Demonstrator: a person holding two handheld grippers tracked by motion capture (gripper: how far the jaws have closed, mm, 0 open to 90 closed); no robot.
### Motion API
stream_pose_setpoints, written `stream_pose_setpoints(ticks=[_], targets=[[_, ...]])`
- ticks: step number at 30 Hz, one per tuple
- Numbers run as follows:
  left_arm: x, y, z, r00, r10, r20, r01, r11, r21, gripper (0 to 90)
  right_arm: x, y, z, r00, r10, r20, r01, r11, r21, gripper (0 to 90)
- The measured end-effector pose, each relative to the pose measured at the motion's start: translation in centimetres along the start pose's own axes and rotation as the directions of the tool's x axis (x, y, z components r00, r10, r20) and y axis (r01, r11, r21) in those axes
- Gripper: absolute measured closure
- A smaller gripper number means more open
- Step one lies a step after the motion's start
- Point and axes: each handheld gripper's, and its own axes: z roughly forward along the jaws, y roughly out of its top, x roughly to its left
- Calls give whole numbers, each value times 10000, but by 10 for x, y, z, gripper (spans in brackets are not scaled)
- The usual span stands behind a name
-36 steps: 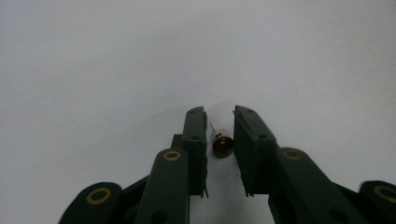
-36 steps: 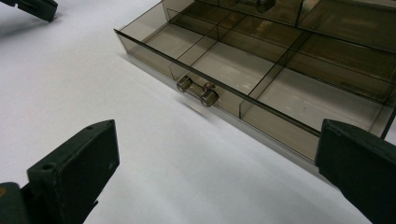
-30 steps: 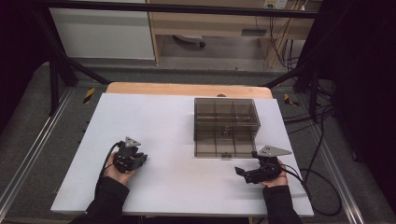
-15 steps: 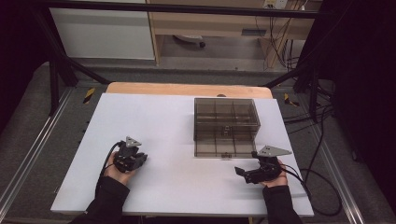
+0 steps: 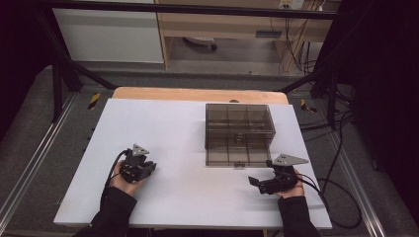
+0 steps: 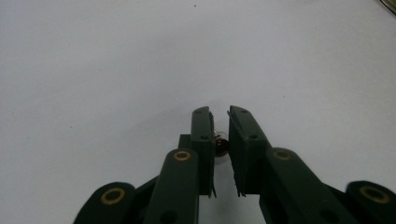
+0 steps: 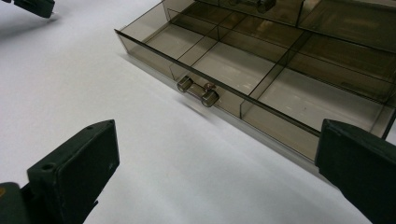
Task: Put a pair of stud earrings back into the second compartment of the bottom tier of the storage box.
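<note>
Black left gripper (image 5: 146, 167) low on the white table top (image 5: 188, 197), near its left front part, held in a hand (image 5: 126, 178) with a dark sleeve coming up from the bottom edge. Jaws nearly together, pinched on a tiny round glass bulb (image 6: 221, 147) sitting between the two pads, just over the white top. Black right gripper (image 5: 256, 182) near the right front part of the table, held in the other hand (image 5: 291, 188), lying on its side and aimed to the left, grey three-cornered plate on top. Jaws spread wide, nothing between them but bare white table. Smoky see-through plastic drawer box (image 5: 239, 129) standing toward the back right of the table, just beyond the right gripper. Bottom drawer (image 7: 261, 84) pulled out toward the person, split into small square spaces, with a small see-through bar handle (image 7: 197, 91) on its front wall. Bulb well apart from the box, over on the left side.
</note>
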Motion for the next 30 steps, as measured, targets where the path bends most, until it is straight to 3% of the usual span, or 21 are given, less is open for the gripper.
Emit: stream_pose_setpoints(ticks=[15,30], targets=[[-4,3,-4,9999,42,148,-39,9998,-186,802,0,0,0,10000,25,-3,-25,10000,-4,5],[-17,8,-6,9989,266,385,-252,9990,-359,802,0,0,1,10000,-11,-4,11,10000,56,5]])
